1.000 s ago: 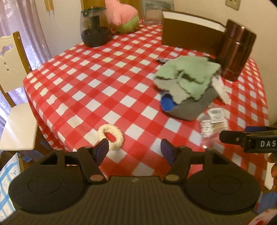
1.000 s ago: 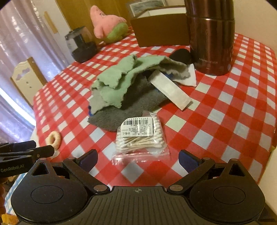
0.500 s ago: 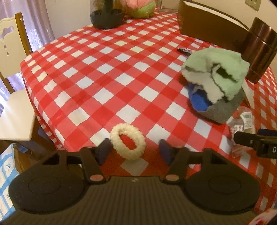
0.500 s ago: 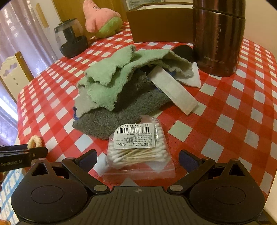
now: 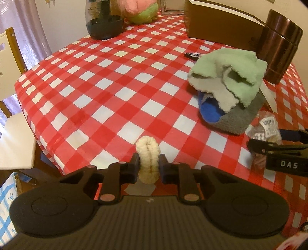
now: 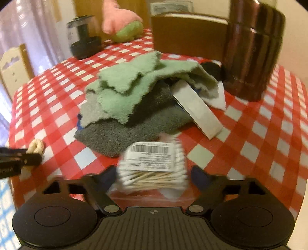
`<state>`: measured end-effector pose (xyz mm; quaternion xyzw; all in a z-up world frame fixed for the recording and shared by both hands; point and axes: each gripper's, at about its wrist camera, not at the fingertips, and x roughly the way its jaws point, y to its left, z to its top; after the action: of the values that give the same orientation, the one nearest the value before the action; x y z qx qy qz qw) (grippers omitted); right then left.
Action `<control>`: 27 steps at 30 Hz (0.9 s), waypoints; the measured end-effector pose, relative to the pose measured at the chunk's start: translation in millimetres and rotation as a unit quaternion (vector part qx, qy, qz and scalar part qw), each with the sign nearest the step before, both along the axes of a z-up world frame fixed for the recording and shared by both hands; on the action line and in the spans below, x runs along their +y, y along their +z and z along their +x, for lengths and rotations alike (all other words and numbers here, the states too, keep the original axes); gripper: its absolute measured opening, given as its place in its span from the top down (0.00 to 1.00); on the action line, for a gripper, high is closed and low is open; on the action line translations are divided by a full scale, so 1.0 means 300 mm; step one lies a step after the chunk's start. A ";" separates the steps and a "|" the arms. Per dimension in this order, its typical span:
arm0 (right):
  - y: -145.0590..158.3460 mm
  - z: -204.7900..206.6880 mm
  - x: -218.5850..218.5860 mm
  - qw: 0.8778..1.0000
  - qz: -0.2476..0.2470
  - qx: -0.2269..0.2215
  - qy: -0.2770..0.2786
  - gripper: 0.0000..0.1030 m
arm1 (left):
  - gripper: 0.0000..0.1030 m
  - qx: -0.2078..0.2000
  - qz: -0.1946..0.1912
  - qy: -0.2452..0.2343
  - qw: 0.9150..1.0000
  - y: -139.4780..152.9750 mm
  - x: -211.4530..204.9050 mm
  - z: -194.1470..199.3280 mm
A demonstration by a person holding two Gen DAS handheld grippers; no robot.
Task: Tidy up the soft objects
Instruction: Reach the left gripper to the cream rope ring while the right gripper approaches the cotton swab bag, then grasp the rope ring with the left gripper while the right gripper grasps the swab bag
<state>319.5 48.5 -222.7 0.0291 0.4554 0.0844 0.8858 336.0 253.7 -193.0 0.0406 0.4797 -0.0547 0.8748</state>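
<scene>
A cream fluffy hair ring (image 5: 147, 152) stands squashed into a narrow upright loop near the front edge of the red-checked table (image 5: 107, 80). My left gripper (image 5: 148, 167) is closing, and its pads press on the ring from both sides. A clear bag of cotton swabs (image 6: 154, 165) lies between the fingers of my right gripper (image 6: 154, 177). Those jaws are closing with the pads at the bag's sides; the blur hides any pressing. Beyond the bag sits a pile of cloths: green (image 6: 130, 86) on top, grey (image 6: 125, 132) below, blue (image 5: 209, 111) tucked inside.
A pink and green plush (image 5: 140, 9) and a dark jar (image 5: 104, 21) stand at the far side. A brown box (image 5: 221, 25) and a brown flask (image 5: 279, 46) are at the back right. A white paper strip (image 6: 196, 111) leans on the pile. A pale chair (image 5: 11, 115) stands left.
The left gripper came down over the flat hair ring and closed on it, folding it upright. The right gripper moved in over the swab bag and its jaws narrowed.
</scene>
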 end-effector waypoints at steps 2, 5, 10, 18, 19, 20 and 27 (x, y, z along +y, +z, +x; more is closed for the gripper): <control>0.000 -0.007 -0.010 1.000 0.006 -0.002 0.003 0.31 | 0.82 0.003 0.002 -0.001 1.000 0.001 -0.006 -0.011; 0.007 -0.018 -0.033 1.000 0.017 0.001 0.002 0.31 | 0.82 0.004 0.007 -0.006 1.000 0.010 -0.028 -0.032; 0.056 -0.081 -0.083 0.999 0.035 -0.005 -0.002 0.31 | 0.82 -0.009 0.006 -0.023 1.000 0.064 -0.085 -0.088; 0.213 -0.239 -0.151 0.997 0.064 -0.033 -0.003 0.31 | 0.82 -0.042 -0.003 -0.053 0.998 0.233 -0.196 -0.221; 0.232 -0.257 -0.153 0.997 0.067 -0.035 -0.002 0.31 | 0.82 -0.045 -0.003 -0.057 0.997 0.255 -0.206 -0.236; 0.249 -0.272 -0.154 0.997 0.070 -0.037 0.000 0.31 | 0.82 -0.048 -0.003 -0.060 0.997 0.273 -0.212 -0.249; 0.360 -0.305 -0.160 0.994 0.097 -0.055 -0.003 0.31 | 0.82 -0.073 -0.003 -0.099 0.992 0.385 -0.232 -0.249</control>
<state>227.9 0.6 -114.8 0.1115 0.3957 0.1266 0.9027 261.3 184.0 -77.5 0.0889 0.4078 -0.1390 0.8980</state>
